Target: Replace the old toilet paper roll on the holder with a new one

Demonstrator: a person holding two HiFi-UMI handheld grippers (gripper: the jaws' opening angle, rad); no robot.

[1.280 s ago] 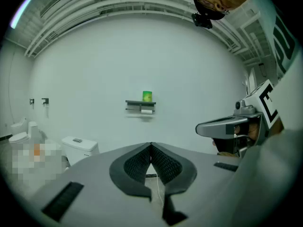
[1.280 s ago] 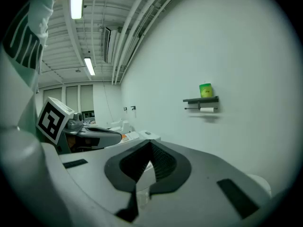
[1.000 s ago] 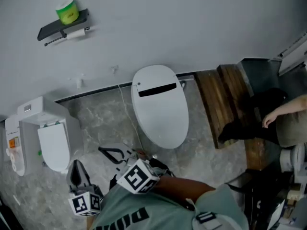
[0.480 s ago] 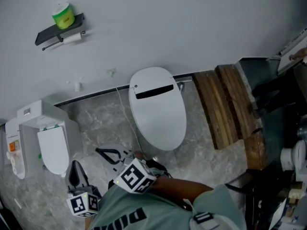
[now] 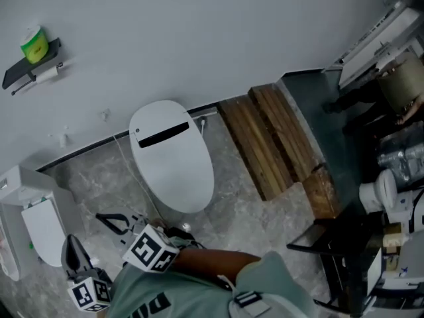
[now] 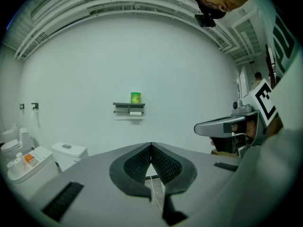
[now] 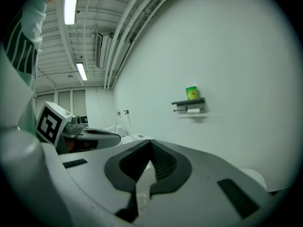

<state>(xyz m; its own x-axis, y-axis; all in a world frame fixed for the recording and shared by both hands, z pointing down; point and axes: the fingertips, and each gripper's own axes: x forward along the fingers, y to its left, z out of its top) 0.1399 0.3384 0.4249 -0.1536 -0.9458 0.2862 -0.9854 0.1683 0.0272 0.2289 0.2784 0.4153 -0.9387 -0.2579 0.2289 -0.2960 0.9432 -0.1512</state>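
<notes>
Right, both sets of fingers are closed on nothing: the left gripper point(image 6: 151, 145) and right gripper point(image 7: 150, 143) are held low, side by side. Past them the toilet point(image 5: 172, 164) stands on the floor against the wall. Far off on that wall, the holder point(image 6: 129, 108) carries the old roll point(image 6: 136, 113) under its shelf, well apart from both grippers. The green pack point(image 6: 136, 97) on top is probably the new roll, but it is too small to be sure. The step in hand looks like the approach: close in square to the wall, open one gripper early, and take the old roll by its sides. I can't make out which end of the bar is free, or how much paper is left.
</notes>
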